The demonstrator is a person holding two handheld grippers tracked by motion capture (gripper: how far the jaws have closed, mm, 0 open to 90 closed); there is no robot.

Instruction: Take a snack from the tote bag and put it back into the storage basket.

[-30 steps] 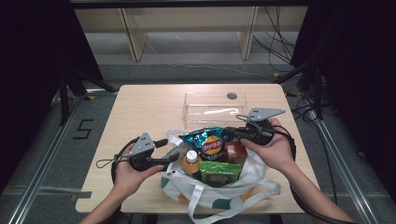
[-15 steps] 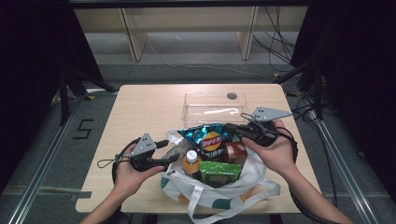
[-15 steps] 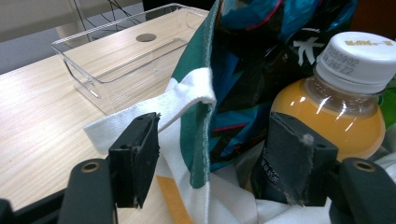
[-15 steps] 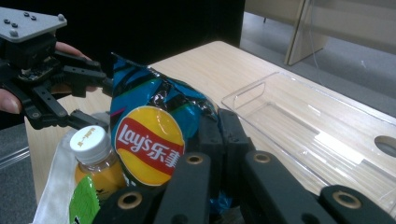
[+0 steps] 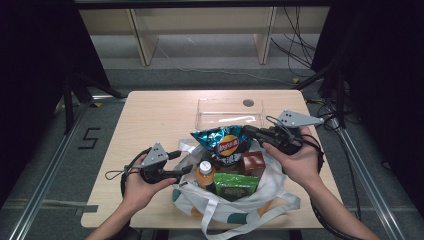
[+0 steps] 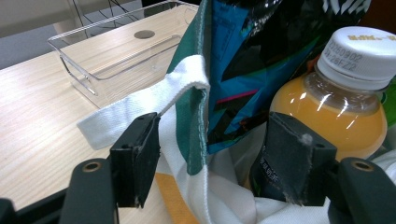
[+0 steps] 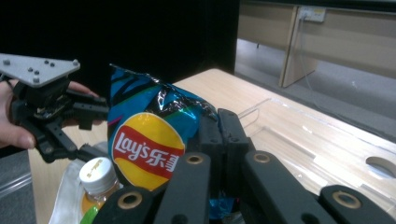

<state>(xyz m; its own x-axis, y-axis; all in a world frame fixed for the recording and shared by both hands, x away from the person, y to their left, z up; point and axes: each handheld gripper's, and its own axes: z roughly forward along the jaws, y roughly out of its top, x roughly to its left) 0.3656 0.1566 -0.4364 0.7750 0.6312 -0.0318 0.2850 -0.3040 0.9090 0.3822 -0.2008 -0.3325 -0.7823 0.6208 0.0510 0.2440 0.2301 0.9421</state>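
A white and green tote bag (image 5: 235,210) stands open at the table's near edge. In it are an orange juice bottle (image 5: 204,172), a green packet (image 5: 235,184) and a brown box (image 5: 252,161). A blue Lay's chip bag (image 5: 225,144) sticks up out of the tote, and my right gripper (image 5: 248,131) is shut on its upper right edge (image 7: 205,116). My left gripper (image 5: 187,170) is at the tote's left side, open. The tote's rim (image 6: 191,121) hangs between its jaws without being pressed, and the bottle (image 6: 341,107) is just behind the right jaw.
An empty clear plastic tray (image 5: 230,112) lies on the wooden table (image 5: 155,120) just beyond the tote. A round hole in the tabletop (image 5: 248,103) shows at the tray's far side. Cables trail off the table's right edge.
The chip bag has come up slightly and tilted with the right gripper. The left gripper has kept its place at the tote's rim.
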